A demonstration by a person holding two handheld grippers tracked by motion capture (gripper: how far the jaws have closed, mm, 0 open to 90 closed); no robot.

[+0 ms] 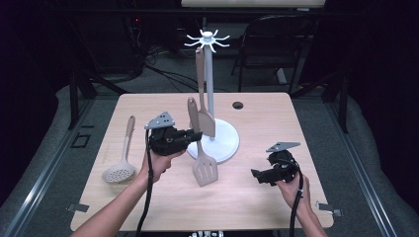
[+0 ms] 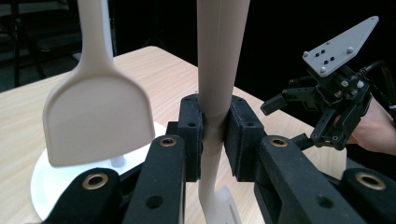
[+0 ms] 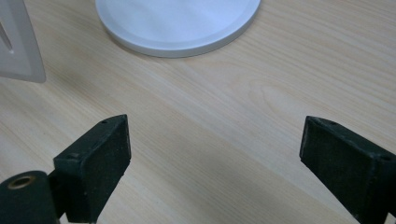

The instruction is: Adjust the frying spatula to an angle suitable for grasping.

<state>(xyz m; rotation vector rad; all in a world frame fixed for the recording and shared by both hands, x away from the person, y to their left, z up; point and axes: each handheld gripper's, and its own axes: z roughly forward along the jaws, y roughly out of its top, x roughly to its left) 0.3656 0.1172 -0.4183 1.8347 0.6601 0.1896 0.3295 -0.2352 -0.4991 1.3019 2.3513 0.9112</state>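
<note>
My left gripper (image 1: 193,134) is shut on the handle of a beige slotted spatula (image 1: 203,169), which hangs upright with its slotted blade low over the table. In the left gripper view the handle (image 2: 219,70) is pinched between the two black pads (image 2: 190,135). A solid beige spatula (image 1: 204,116) hangs from the white hook stand (image 1: 209,74), blade (image 2: 98,116) down over the round base (image 1: 226,143). My right gripper (image 1: 257,176) is held open just above the table at the right, nothing between its fingers (image 3: 100,163); the stand base (image 3: 177,23) lies ahead of it.
A beige skimmer spoon with a perforated white head (image 1: 119,173) lies on the table's left side. The wooden table (image 1: 257,197) has a cable hole (image 1: 238,105) near its far edge. A dark chair (image 1: 276,44) stands behind the table.
</note>
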